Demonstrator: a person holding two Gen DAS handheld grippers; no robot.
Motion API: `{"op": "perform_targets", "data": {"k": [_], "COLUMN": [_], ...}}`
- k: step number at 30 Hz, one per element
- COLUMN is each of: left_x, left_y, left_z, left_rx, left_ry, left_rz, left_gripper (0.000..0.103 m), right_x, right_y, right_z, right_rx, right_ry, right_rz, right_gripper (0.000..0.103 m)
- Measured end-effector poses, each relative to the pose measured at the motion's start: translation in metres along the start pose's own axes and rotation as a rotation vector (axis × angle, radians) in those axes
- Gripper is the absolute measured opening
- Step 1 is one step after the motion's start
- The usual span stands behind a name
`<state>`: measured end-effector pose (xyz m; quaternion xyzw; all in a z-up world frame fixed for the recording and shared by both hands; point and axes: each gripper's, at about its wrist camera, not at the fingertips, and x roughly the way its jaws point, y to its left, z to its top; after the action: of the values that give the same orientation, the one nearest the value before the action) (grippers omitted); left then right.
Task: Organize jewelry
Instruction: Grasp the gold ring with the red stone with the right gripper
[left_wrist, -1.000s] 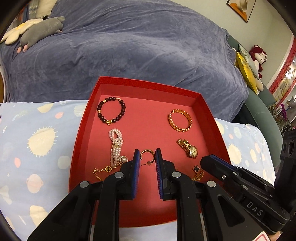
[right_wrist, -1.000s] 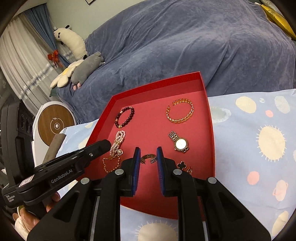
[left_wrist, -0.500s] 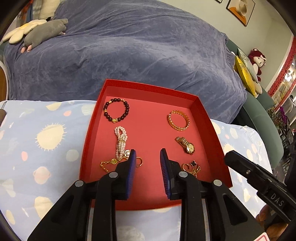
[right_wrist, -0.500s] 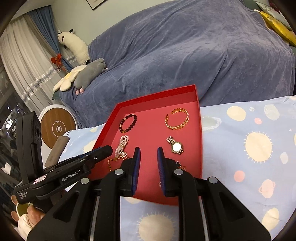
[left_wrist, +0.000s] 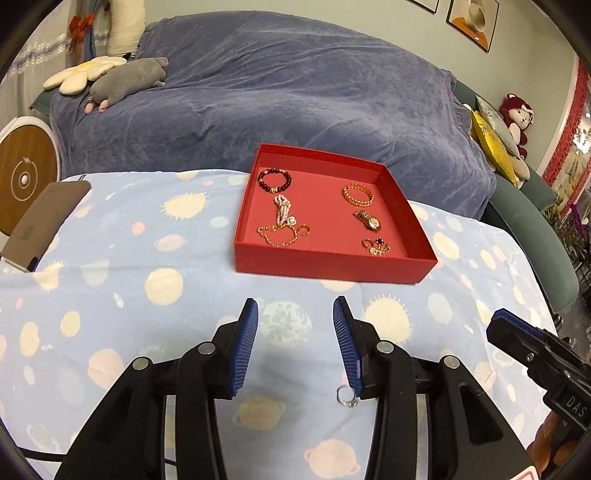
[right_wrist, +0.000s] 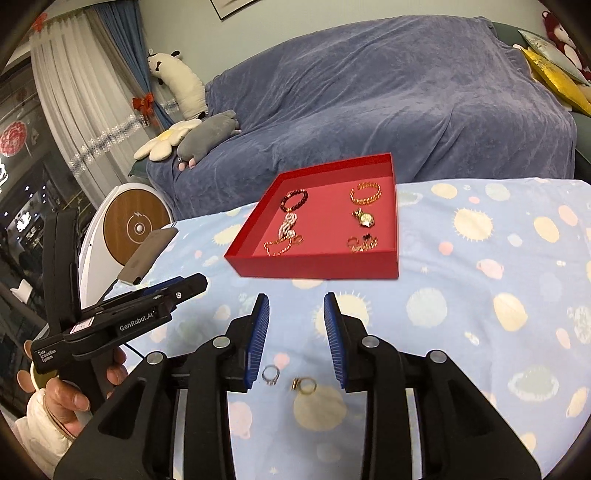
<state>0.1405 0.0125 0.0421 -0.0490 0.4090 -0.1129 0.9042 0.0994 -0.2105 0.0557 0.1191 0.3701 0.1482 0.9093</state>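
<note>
Jewelry lies in two places, most of it inside the red tray (left_wrist: 332, 264) that sits on the planet-print cloth (left_wrist: 110, 295). Inside the tray, a dark bead bracelet (left_wrist: 274, 180) lies at the far left corner, with a pearl strand (left_wrist: 282, 214) just nearer and a thin gold chain (left_wrist: 277, 236) nearer still, a small ring (left_wrist: 304, 230) just beside the chain. Along the tray's right side run a gold bangle (left_wrist: 358, 195), a gold watch (left_wrist: 368, 220) and, by the near wall, a tangle of gold pieces with a dark clover charm (left_wrist: 376, 246). Well short of the tray's near wall, two loose rings rest on the cloth: a silver ring (right_wrist: 270, 375) and a gold ring (right_wrist: 304, 385), side by side. The right gripper (right_wrist: 296, 308) hangs over them, jaws spread wide with nothing between the blue pads. The left gripper (left_wrist: 295, 314) is likewise wide apart and empty, on the tray's near side. Behind the tray stands a sofa under a blue-grey throw (left_wrist: 295, 92), with a grey plush toy (left_wrist: 125, 79).
</note>
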Motion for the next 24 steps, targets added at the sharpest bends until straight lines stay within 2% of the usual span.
{"op": "perform_targets", "data": {"k": [3,9,13,24], "left_x": [-0.012,-0.017,-0.009,0.004], "left_y": [0.0,-0.006,-0.014,-0.016], "left_z": [-0.02,-0.044,-0.053,-0.057], "left_rx": [-0.004,-0.011,0.033,0.041], "left_ry": [-0.001,0.019,0.027,0.056], "left_rz": [0.009,-0.002,0.021,0.006], "left_gripper": [0.04,0.041,0.046,0.046], "right_x": [-0.01,-0.011,-0.007,-0.001], "right_y": [0.006,0.002,-0.002,-0.015], "right_z": [-0.025,-0.051,-0.059,-0.06], "right_rx": [-0.034,-0.028,-0.047,-0.032], "right_ry": [0.006,0.042,0.056,0.07], "right_rz": [-0.029,-0.034,-0.053,-0.064], "right_gripper": [0.031,0.031,0.031,0.031]}}
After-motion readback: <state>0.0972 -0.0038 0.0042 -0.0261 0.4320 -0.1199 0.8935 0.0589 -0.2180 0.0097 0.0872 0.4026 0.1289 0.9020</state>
